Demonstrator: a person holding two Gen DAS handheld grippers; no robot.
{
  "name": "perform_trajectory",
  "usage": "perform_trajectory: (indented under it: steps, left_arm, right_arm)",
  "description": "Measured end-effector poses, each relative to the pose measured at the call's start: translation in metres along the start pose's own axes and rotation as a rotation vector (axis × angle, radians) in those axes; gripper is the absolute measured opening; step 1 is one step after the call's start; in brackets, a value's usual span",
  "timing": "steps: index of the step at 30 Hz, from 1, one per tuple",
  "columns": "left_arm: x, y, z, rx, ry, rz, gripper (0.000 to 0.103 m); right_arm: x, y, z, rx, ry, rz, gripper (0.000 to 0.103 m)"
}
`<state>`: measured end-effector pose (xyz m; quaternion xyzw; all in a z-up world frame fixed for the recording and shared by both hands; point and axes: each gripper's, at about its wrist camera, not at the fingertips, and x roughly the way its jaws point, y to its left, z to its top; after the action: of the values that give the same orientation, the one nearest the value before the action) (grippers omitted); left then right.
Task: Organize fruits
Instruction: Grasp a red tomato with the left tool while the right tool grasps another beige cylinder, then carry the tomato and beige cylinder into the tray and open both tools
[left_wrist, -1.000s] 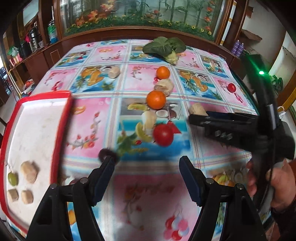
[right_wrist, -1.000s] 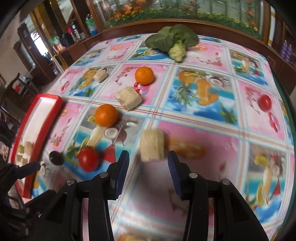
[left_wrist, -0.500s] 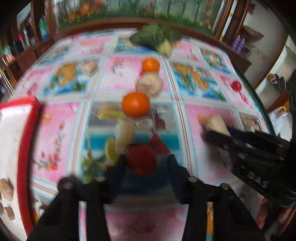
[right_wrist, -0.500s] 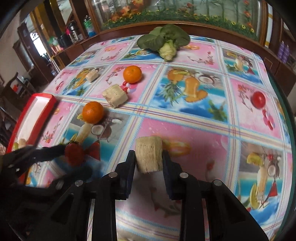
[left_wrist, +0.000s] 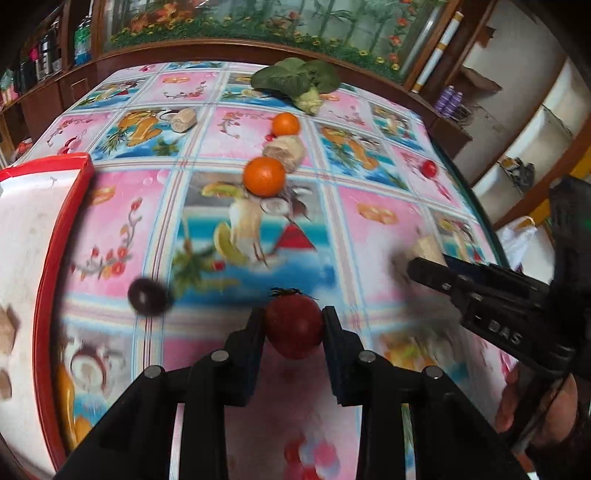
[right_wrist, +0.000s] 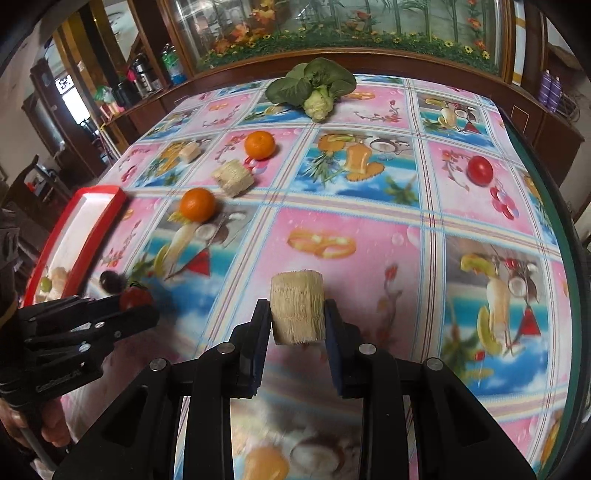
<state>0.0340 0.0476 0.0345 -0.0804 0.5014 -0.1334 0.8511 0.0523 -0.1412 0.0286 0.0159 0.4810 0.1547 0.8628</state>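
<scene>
My left gripper (left_wrist: 293, 321) is shut on a red tomato (left_wrist: 294, 326) and holds it above the table; it also shows at the left of the right wrist view (right_wrist: 135, 308). My right gripper (right_wrist: 297, 317) is shut on a pale sugarcane piece (right_wrist: 296, 312), seen at the right of the left wrist view (left_wrist: 424, 249). Two oranges (left_wrist: 264, 176) (left_wrist: 285, 124) lie further back. A dark plum (left_wrist: 146, 296) lies near the red tray (left_wrist: 55, 236). A small red tomato (right_wrist: 479, 170) lies at the far right.
More sugarcane pieces (right_wrist: 233, 178) (right_wrist: 188, 152) lie on the patterned tablecloth. A leafy green vegetable (right_wrist: 314, 90) lies at the back. The tray holds several cane pieces and a green grape (right_wrist: 46, 283). Wooden cabinets ring the table; its edge (right_wrist: 561, 236) curves at right.
Both grippers closed: the left on the red tomato, the right on the sugarcane piece. The left gripper then drew back with the tomato, lifting it off the cloth.
</scene>
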Motion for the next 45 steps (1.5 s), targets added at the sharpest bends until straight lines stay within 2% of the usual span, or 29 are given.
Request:
perform_trajectory:
  steps: [7,12,17,26,33,39,45]
  left_arm:
    - [-0.026,0.005,-0.025,-0.007,-0.007,-0.048,0.033]
    - [-0.042,0.019,-0.030,-0.023,-0.032,-0.035,0.033]
    - [-0.060,0.047,-0.031,-0.070,-0.065,-0.020,0.033]
    - [-0.087,0.111,-0.023,-0.142,-0.120,0.057,0.033]
    - [-0.101,0.174,-0.009,-0.207,-0.162,0.144,0.033]
    - [-0.097,0.227,0.001,-0.278,-0.168,0.215,0.033]
    - [-0.086,0.256,0.004,-0.319,-0.150,0.246,0.033]
  right_arm:
    - [-0.017,0.023,-0.025,-0.023,0.005,0.012,0.028]
    - [-0.016,0.049,-0.031,-0.042,0.021,0.030,0.028]
    - [-0.012,0.083,-0.022,-0.070,0.024,0.073,0.028]
    - [0.004,0.170,0.005,-0.209,0.020,0.152,0.027]
    - [0.026,0.224,0.036,-0.242,0.028,0.227,0.027]
    - [0.057,0.267,0.054,-0.284,0.054,0.252,0.027]
    - [0.094,0.296,0.058,-0.304,0.116,0.272,0.027]
